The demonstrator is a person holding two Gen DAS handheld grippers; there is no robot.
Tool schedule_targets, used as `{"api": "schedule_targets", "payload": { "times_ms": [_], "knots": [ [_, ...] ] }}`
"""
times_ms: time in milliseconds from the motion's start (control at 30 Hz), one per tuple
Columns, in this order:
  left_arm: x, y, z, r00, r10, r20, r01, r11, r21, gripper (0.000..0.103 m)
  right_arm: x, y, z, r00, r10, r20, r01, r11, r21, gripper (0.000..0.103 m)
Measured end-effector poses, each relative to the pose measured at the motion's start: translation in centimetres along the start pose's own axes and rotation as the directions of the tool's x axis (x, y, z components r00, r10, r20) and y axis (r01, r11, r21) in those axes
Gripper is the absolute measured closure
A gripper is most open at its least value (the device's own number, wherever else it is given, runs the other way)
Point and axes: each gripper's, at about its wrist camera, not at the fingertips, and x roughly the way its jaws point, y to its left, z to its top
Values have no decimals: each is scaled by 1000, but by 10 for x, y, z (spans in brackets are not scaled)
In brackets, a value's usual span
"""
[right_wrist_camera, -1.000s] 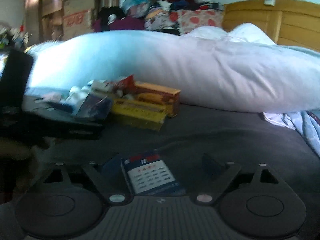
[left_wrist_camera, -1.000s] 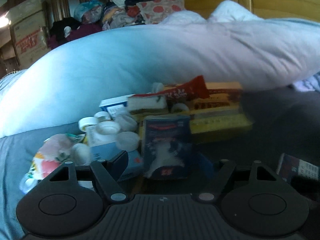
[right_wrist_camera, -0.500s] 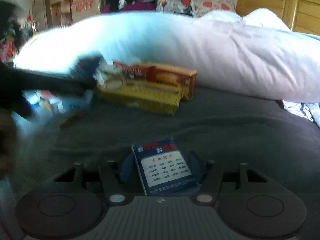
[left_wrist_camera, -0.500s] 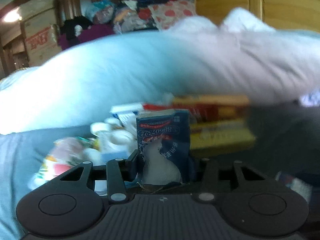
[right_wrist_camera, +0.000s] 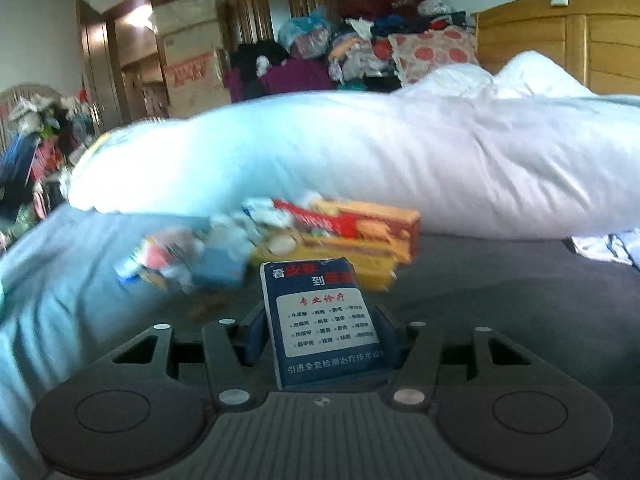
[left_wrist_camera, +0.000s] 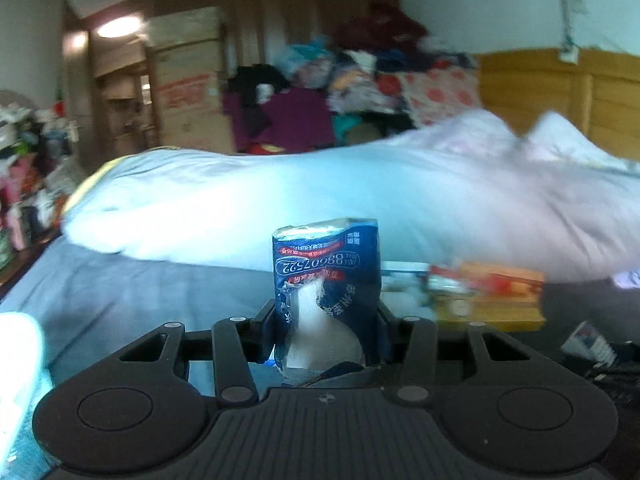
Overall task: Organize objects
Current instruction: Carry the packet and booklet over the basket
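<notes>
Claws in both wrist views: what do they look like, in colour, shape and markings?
The left claw and right claw look alike: matte black, a ribbed centre plate with a small cross mark, a round disc on each side, angled linkage bars with silver rivets, and blue-lined fingers. No cables, sleeves or hands show.

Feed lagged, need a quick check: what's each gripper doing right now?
Left gripper: closed on the dark blue tissue pack.
Right gripper: closed on the blue printed box.
</notes>
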Motion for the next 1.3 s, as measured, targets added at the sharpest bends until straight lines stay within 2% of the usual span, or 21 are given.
{"api": "schedule_targets", "payload": {
  "times_ms": [67, 200, 333, 433, 600, 800, 933, 1033, 1167, 1300],
  "knots": [
    [-14, 22, -2, 999, 38, 3, -37, 999, -35, 55, -7, 12, 12, 999, 26, 22, -26, 1000, -8, 46],
    [-38, 61, -9, 995, 98, 0, -98, 990, -97, 55, -16, 39, 40, 991, 127, 36, -128, 991, 25, 46],
    [-62, 106, -13, 984, 177, -6, -176, 972, -158, 55, -24, 91, 70, 975, 215, 61, -212, 976, -53, 46],
    [-81, 145, -13, 969, 245, -11, -242, 947, -210, 55, -29, 143, 95, 951, 299, 74, -289, 949, -123, 46],
    [-113, 218, -7, 930, 365, -32, -358, 886, -295, 55, -35, 246, 137, 886, 459, 68, -432, 870, -239, 46],
    [-148, 303, 6, 868, 492, -62, -483, 811, -330, 55, -37, 376, 179, 792, 610, -12, -584, 752, -307, 46],
    [-162, 355, 5, 845, 520, -124, -525, 764, -375, 55, -39, 453, 194, 747, 659, -91, -644, 683, -344, 46],
    [-162, 386, -1, 839, 514, -178, -539, 741, -400, 55, -37, 503, 199, 722, 672, -163, -680, 647, -345, 46],
    [-163, 413, -17, 834, 497, -239, -550, 723, -419, 55, -24, 550, 200, 706, 660, -255, -706, 628, -328, 46],
    [-157, 421, -30, 835, 477, -273, -550, 719, -425, 55, -9, 579, 192, 699, 635, -328, -715, 627, -311, 46]
  ]
}}
